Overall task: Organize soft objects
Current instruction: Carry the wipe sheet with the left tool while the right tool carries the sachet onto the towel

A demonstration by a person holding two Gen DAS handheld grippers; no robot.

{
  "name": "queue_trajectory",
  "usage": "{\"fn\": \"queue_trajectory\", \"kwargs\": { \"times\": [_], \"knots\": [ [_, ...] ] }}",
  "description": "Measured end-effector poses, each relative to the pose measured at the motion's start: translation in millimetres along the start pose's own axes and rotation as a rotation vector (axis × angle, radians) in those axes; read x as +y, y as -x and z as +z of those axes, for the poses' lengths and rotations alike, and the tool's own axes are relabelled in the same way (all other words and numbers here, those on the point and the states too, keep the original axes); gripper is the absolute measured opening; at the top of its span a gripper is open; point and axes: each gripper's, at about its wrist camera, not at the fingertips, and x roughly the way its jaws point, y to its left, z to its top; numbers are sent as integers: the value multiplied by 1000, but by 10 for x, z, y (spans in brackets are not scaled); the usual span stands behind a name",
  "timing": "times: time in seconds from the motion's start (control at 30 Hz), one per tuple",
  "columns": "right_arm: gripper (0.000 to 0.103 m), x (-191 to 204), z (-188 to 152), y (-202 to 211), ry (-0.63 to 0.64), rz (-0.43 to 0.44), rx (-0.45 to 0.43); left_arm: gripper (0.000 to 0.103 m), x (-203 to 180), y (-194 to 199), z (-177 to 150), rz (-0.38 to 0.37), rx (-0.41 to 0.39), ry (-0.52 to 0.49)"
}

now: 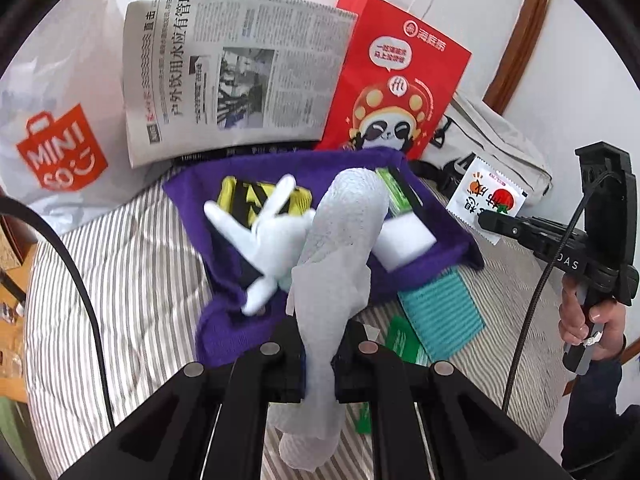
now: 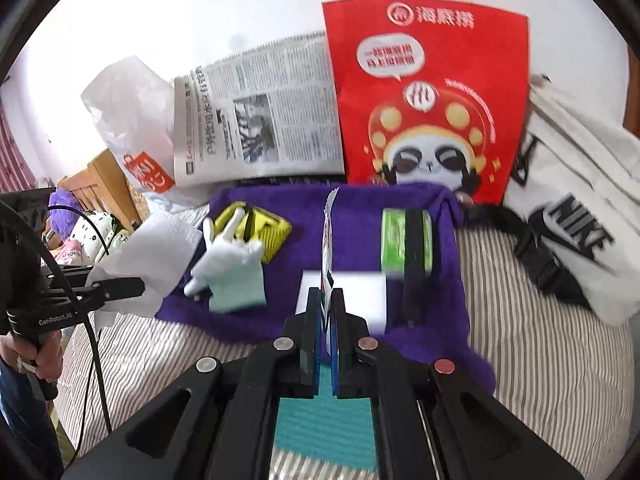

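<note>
Left wrist view, our left gripper (image 1: 320,354) clamped on paper towel (image 1: 340,248) above purple cloth (image 1: 224,320), our right gripper (image 2: 328,300) pinching sachet (image 2: 329,248) over it.

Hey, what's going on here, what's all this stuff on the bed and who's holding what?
A person is sorting soft items on a striped bed, with a tool in each hand. The left tool is shut on a white paper towel held over the purple towel. The right tool is shut on a small printed packet, seen edge-on. On the purple towel lie a white glove, a yellow item, a green pack and a white block. A newspaper and red bag stand behind.
</note>
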Motion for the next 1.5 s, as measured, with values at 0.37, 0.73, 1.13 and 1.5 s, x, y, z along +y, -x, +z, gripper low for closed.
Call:
{"fn": "queue_trajectory", "kwargs": {
  "times": [0.37, 0.73, 1.13, 1.5],
  "knots": [
    [4, -20, 373, -427, 5, 14, 26, 9, 133, -248, 372, 0, 1, 19],
    [4, -139, 496, -974, -17, -6, 93, 9, 237, -563, 675, -28, 20, 47],
    [4, -222, 371, -1478, -24, 1, 220, 9, 256, -1070, 841, -38, 74, 79],
    [10, -366, 349, -1599, -71, -16, 259, 9, 270, -1227, 814, -17, 93, 85]
  ]
}}
